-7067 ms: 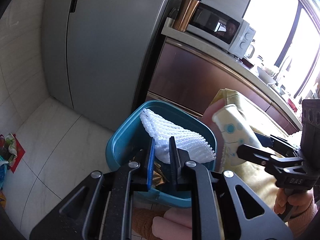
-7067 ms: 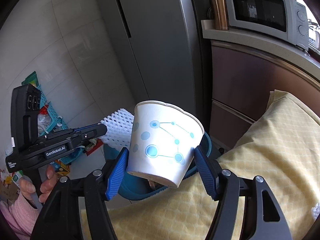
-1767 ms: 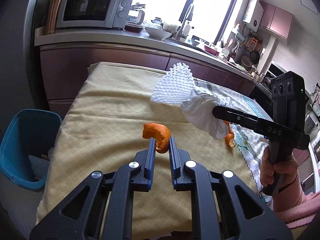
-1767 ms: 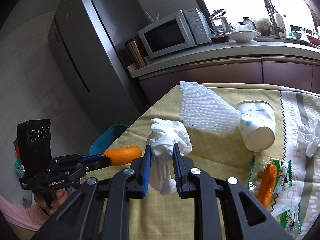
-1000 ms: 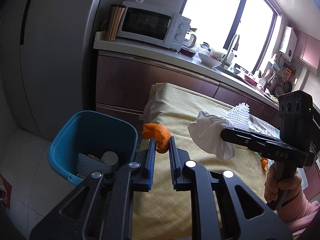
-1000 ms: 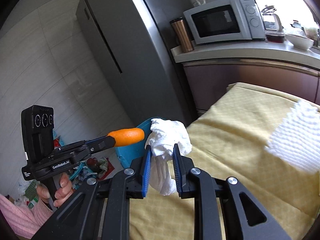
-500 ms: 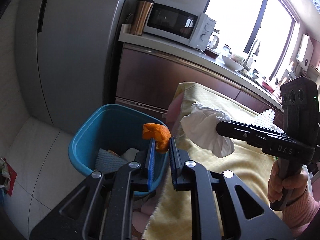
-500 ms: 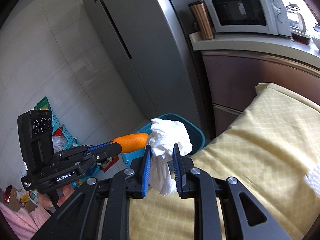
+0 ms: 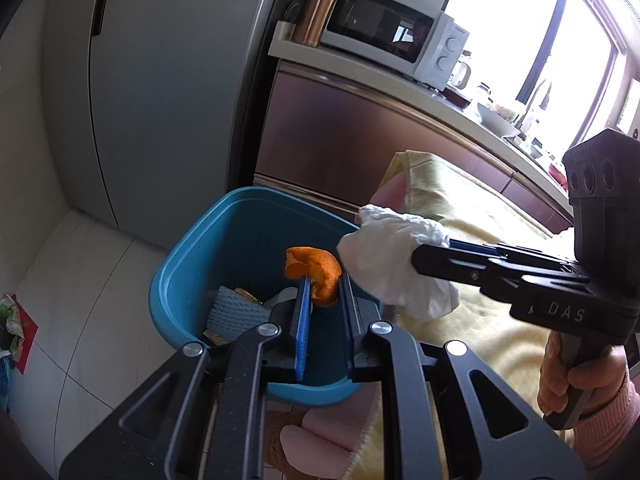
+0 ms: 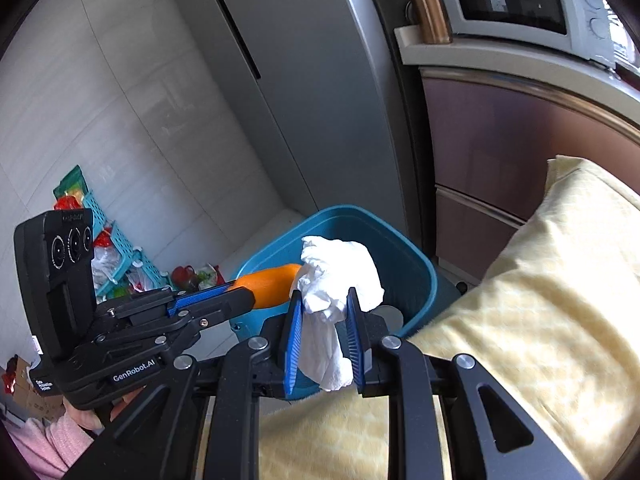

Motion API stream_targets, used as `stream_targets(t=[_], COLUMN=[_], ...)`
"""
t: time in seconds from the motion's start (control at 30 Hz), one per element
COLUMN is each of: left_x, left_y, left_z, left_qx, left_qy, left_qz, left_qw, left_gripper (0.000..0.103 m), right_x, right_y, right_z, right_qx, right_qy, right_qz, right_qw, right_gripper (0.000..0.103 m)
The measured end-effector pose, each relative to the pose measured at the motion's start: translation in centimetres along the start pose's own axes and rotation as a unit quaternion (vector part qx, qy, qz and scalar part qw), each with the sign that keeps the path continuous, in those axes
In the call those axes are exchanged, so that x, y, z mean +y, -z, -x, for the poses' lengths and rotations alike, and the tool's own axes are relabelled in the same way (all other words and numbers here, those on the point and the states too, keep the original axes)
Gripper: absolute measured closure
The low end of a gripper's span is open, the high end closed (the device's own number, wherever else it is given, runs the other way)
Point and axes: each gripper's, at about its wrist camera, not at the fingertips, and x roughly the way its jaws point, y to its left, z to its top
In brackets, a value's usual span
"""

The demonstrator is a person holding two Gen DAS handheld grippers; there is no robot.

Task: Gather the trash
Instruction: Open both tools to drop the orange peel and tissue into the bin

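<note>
The left gripper point(image 9: 322, 288) is closed on an orange peel point(image 9: 316, 270) and holds it above the blue bin point(image 9: 192, 264) at frame centre, probably to drop it in. The right gripper point(image 10: 324, 320) pinches a crumpled white tissue point(image 10: 340, 276) over the same bin. At right lies a yellow tablecloth point(image 10: 520, 320); the grey fridge point(image 9: 160, 80) and microwave point(image 9: 392, 36) stand in the upper part

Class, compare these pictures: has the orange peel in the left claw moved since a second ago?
Yes. The orange peel has moved off the yellow tablecloth to above the blue plastic bin.
</note>
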Motion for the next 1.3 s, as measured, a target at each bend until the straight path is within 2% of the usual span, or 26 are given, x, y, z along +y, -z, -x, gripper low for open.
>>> stream_targets(t=[0.3,0.47,0.87,1.13,1.3], left_x=[0.9,1.5,2.4,2.7,1.8], left_y=[-0.3,0.0,0.6,1.0,0.9], left_z=[-3.0,-4.9,-8.4,-7.4,-5.7], left_qx=[0.020,0.034,0.067,0.055,0.035], left_qy=[-0.014,-0.020,0.003,-0.001,0.000], left_qz=[0.004,0.011,0.034,0.037,0.026], left_qw=[0.9997,0.9992,0.9972,0.9978,0.9990], left_gripper=[0.089,0.089,0.088,0.087,0.082], right_x=[0.4,0.0,-0.6,-1.3,-1.2], right_y=[-0.3,-0.8,-0.6,0.1,0.7], right_z=[-3.0,-4.7,-5.6,-4.8,-3.7], right_qx=[0.029,0.045,0.051,0.042,0.030], right_qy=[0.012,0.021,0.025,0.019,0.016], right_qz=[-0.001,-0.008,-0.028,-0.036,-0.036], right_qw=[1.000,0.999,0.998,0.998,0.999], right_gripper=[0.083,0.078,0.069,0.066,0.066])
